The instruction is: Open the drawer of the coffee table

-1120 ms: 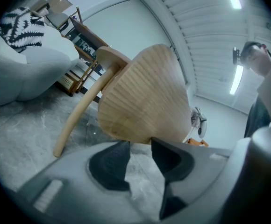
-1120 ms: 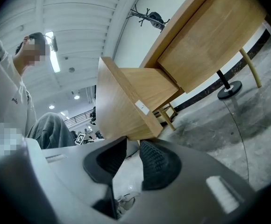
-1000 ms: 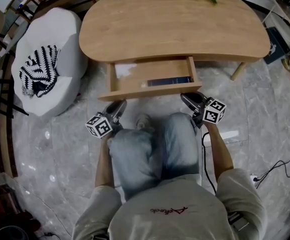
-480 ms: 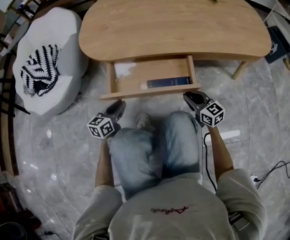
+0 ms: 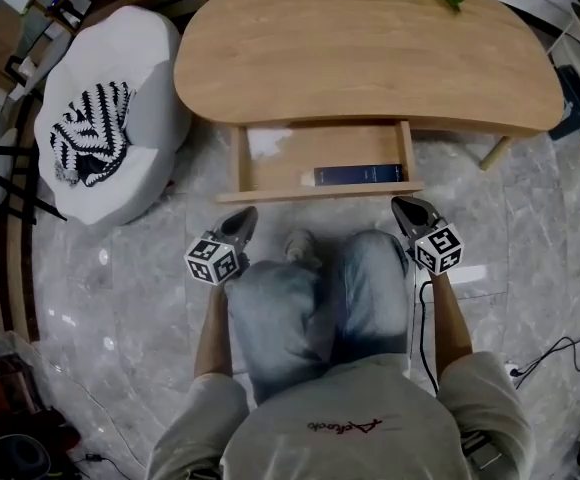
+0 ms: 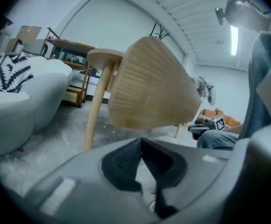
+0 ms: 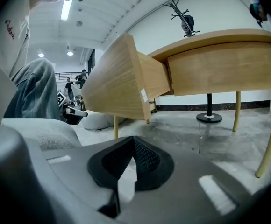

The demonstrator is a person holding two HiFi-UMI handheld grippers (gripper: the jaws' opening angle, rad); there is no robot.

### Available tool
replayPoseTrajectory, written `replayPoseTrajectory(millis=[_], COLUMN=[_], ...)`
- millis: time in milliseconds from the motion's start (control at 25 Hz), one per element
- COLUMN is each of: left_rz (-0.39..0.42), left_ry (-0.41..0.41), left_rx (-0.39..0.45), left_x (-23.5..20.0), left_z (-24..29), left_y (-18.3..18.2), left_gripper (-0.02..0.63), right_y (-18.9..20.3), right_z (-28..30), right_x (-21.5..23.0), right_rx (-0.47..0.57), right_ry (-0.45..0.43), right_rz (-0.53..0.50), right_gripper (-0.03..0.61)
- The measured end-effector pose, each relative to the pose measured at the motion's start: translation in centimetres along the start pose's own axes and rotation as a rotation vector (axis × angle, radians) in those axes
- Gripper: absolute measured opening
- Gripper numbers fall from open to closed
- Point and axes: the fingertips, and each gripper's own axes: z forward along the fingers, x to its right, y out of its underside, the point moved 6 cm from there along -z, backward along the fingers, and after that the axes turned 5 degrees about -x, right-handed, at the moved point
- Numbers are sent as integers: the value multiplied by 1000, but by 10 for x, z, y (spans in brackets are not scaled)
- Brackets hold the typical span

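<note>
The drawer [image 5: 320, 158] stands pulled out past the bench's [image 5: 370, 48] near edge. My left fingers [image 5: 240, 220] and right fingers [image 5: 408, 210] have just closed, empty, near its front edge, over open floor [image 5: 150, 298].

Your left gripper [image 5: 242, 218] and right gripper [image 5: 406, 208] flank your knees [image 5: 370, 268], forearms [image 5: 448, 318] reaching forward, tips angled slightly down. Both pairs of jaws have just closed: tips touching, nothing between.

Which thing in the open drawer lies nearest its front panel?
The dark blue book, along the front of the drawer, right side; the white sheet is back-left.
</note>
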Motion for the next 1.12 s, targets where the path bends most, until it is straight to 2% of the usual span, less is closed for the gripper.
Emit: replayPoseTrajectory(millis=[200,400,600,880,1120], left_rz=[30,-42,-132,-237,-294], left_ry=[1,20,24,7,2], left_rx=[-56,-105,-179,-297,-352], left_x=[-15,-37,-39,-26,4], left_z=[19,35,33,3,-35], left_y=[6,9,10,-11,-59], left_gripper=[0,0,0,0,0], right_y=[7,9,8,-21,-77], right_z=[24,50,51,29,-5], right_x=[5,11,6,-20,-50], right_rx=[-61,-141,-260,-398,-504], right_ry=[1,16,23,34,-4], right_rz=[10,68,141,260,290], right_gripper=[5,5,5,5,5])
